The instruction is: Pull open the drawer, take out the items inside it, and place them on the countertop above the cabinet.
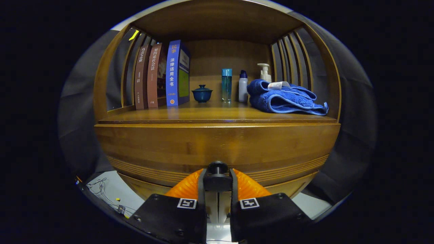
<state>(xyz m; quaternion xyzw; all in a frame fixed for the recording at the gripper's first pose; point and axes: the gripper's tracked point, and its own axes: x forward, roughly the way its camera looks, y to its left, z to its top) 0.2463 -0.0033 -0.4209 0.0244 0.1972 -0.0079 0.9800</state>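
Claw: the gripper [217, 181] sits low in front of the cabinet, its two fingers [200, 186] drawn close and pinching the dark round knob [217, 176] of the drawer from either side.
Knob: it stands out from the wooden front, caught between the fingertips, its small round head showing just above them.
Drawer: the drawer front [217, 149] is a wide wooden panel directly beyond the fingers, under the countertop; it looks flush with the cabinet, and nothing of its inside can be seen.
Countertop: the wooden countertop [217, 115] runs just above the drawer front, inside an open niche with slatted side walls.
Books: three upright books [162, 78] stand together at the left end of the countertop, two brownish and one blue.
Lidded cup: a small dark blue lidded cup [202, 94] sits just right of the books.
Bottles: a clear blue bottle [227, 84] and a white bottle with a dark cap [243, 86] stand side by side near the middle; a white pump bottle [264, 72] rises behind the towel.
Towel: a folded blue towel [284, 100] lies at the right end of the countertop, with a small white roll [278, 85] resting on top of it.
Floor: pale floor [112, 193] with a few thin wires shows to the left of the fingers, below the cabinet.
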